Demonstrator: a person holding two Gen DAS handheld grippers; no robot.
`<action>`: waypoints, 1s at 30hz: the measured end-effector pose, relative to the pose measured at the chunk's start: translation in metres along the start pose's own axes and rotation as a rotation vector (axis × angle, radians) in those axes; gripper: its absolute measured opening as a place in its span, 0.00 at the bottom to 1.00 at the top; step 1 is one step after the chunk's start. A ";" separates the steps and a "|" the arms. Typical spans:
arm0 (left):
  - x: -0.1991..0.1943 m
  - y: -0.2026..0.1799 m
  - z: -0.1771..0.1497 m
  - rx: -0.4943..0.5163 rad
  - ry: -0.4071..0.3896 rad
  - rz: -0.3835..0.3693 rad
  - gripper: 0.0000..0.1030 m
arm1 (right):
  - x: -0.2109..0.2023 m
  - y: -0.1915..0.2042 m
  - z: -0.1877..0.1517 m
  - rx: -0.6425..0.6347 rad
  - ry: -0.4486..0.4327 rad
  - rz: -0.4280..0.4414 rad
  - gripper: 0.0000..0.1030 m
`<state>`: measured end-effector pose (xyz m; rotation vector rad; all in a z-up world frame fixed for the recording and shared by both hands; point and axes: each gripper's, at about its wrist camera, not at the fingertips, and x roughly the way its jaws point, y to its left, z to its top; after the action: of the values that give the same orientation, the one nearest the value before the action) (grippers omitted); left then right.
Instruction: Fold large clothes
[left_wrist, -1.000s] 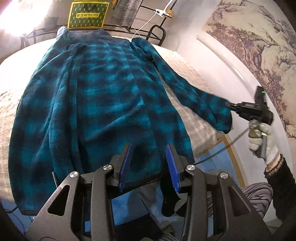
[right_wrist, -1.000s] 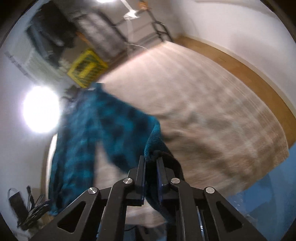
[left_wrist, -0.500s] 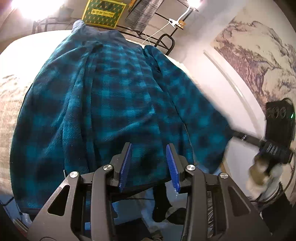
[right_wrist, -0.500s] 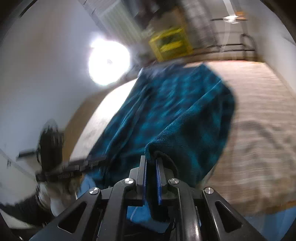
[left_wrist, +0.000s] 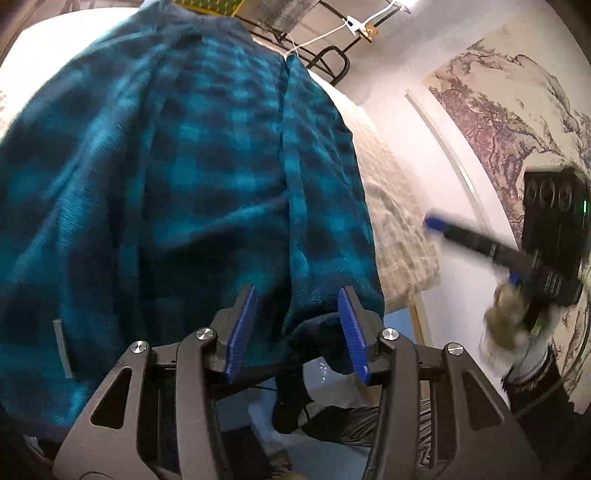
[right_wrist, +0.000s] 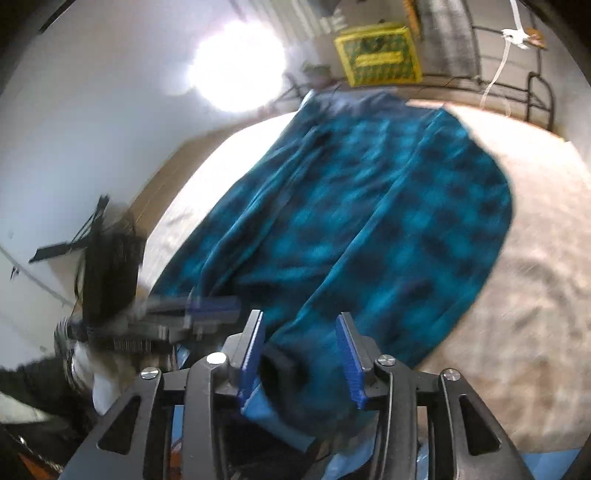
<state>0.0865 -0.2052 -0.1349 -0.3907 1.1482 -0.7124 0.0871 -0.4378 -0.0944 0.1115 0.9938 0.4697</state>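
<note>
Left wrist view: the plaid fleece robe (left_wrist: 177, 177) is lying spread out on the bed (left_wrist: 399, 206), sleeve already flopped in over the body, hem hanging off the near edge. The left hand-held gripper (left_wrist: 295, 332) is sitting right at that hem with its jaws parted, having just been opening a bit wider; fabric is lying between the pads but nothing's pinched. Off to the right, the right hand-held gripper (left_wrist: 430, 222) is showing up as a blur, so its jaws can't be read there.

Right wrist view: the right hand-held gripper (right_wrist: 301, 350) has just been opening, jaws apart now, with the sleeve cuff (right_wrist: 295, 373) lying loose between the pads, not clamped. The left hand-held gripper (right_wrist: 221, 306) is blurring in from the left.

Probably the side fold is being set down. To do it well: be pulling clear of the cuff without dragging it, then be pinching both hem corners evenly before lifting.
</note>
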 end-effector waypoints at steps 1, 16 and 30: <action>0.004 0.000 -0.001 -0.003 0.007 -0.003 0.45 | -0.005 -0.008 0.011 0.005 -0.021 -0.023 0.46; 0.045 -0.029 -0.012 0.129 0.061 0.010 0.10 | 0.048 -0.126 0.144 0.165 -0.087 -0.188 0.60; 0.023 -0.039 -0.005 0.178 0.018 -0.076 0.08 | 0.180 -0.172 0.267 0.214 0.003 -0.444 0.60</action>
<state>0.0749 -0.2483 -0.1283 -0.2789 1.0816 -0.8794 0.4461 -0.4818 -0.1403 0.0782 1.0348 -0.0431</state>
